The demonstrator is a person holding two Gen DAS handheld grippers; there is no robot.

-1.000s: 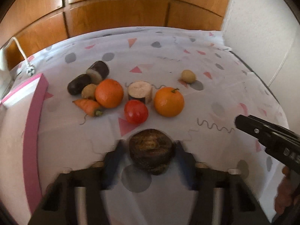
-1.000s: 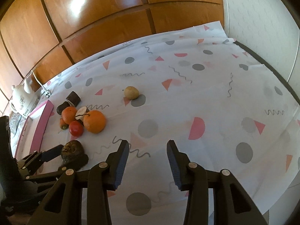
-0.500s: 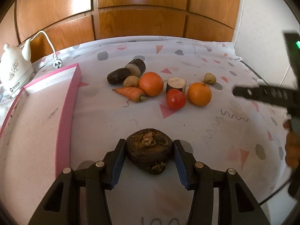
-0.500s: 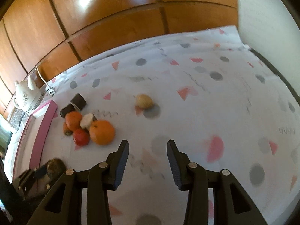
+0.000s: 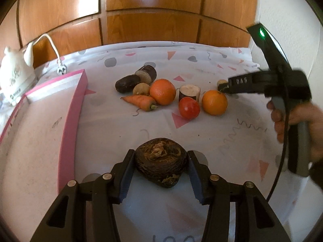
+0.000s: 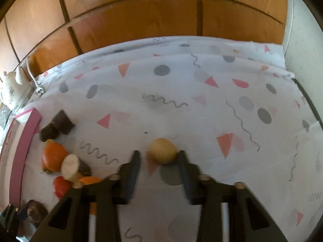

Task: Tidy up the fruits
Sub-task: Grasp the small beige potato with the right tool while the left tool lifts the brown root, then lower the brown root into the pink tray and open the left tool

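Left claw (image 5: 160,162) clamped a dark brown wrinkled lump (image 5: 160,166).
Beyond it, two round oranges (image 5: 162,91), a red tomato (image 5: 189,107) and an orange carrot (image 5: 139,101) lay clustered on the patterned tabletop (image 5: 121,129).

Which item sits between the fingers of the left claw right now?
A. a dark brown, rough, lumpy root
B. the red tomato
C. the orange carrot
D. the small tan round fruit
A: in the left wrist view, the left claw has its blue-padded fingers pressed on both sides of the dark brown, rough, lumpy root, while the tomato and carrot lie farther back on the cloth.
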